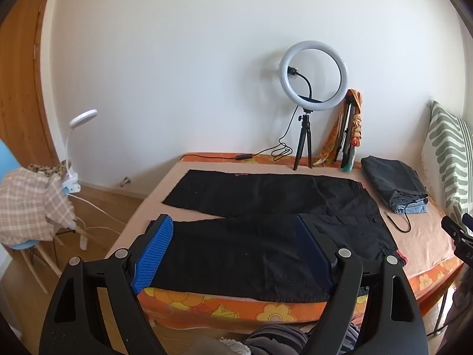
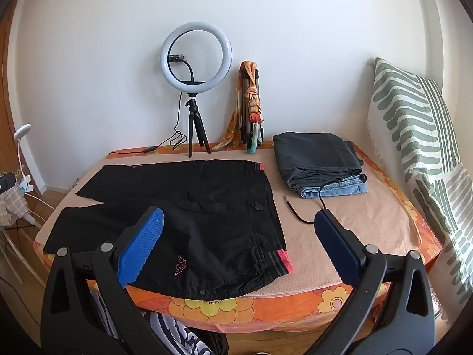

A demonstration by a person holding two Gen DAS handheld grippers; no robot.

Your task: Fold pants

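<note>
Black pants [image 1: 266,207] lie flat and spread on the bed, legs pointing left, waistband with pink trim at the right [image 2: 192,207]. The near leg hangs slightly over the bed's front edge. My left gripper [image 1: 233,233] is open, its blue pads above the near leg, holding nothing. My right gripper [image 2: 236,224] is open above the waist end near the front edge, holding nothing.
A folded stack of dark trousers and jeans [image 2: 319,162] with a black cord lies at the back right. A ring light on a tripod [image 2: 195,88] and a folded tripod with scarves [image 2: 251,109] stand by the wall. A striped pillow [image 2: 414,148] is at the right. A chair with clothes [image 1: 32,204] is at the left.
</note>
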